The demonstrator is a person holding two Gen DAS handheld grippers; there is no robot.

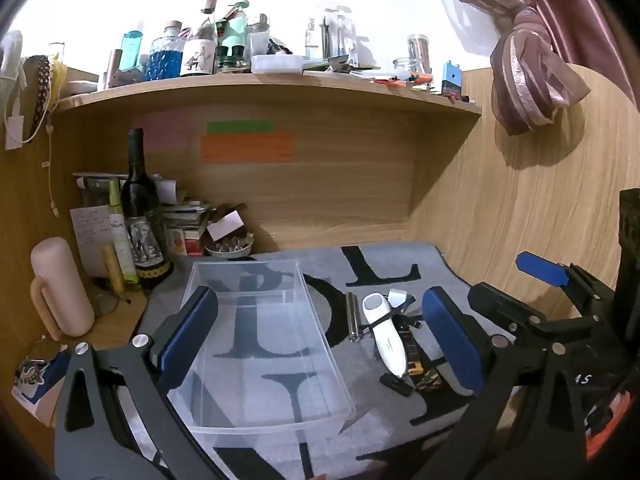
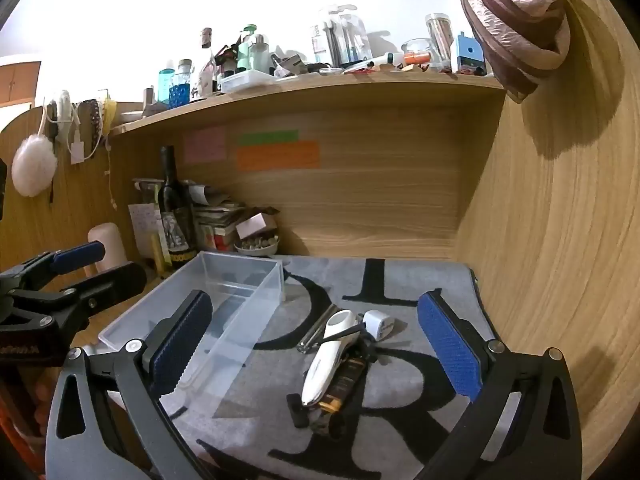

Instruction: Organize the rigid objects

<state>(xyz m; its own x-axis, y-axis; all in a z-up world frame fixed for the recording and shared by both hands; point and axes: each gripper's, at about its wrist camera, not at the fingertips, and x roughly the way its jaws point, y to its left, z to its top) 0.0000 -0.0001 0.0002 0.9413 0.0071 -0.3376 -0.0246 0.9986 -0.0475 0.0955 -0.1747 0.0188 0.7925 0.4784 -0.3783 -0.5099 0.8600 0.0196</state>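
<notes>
A clear plastic bin [image 1: 328,364] [image 2: 236,344] stands empty on the grey lettered mat [image 1: 400,420] [image 2: 400,400]. To its right lies a small pile: a white handheld device [image 1: 386,336] [image 2: 326,360], a metal cylinder [image 1: 353,317] [image 2: 316,330], a small white cube [image 1: 397,297] [image 2: 378,324] and a dark brown and yellow item [image 1: 412,354] [image 2: 346,384]. My left gripper [image 1: 320,328] is open over the bin's near end. My right gripper [image 2: 316,356] is open above the pile; it also shows in the left wrist view [image 1: 544,276].
A wine bottle [image 1: 140,208] [image 2: 174,208], a pink flask [image 1: 60,288], a stack of boxes and a bowl [image 1: 230,246] crowd the back left corner. A cluttered shelf [image 1: 280,92] runs overhead. Wooden walls close the back and right.
</notes>
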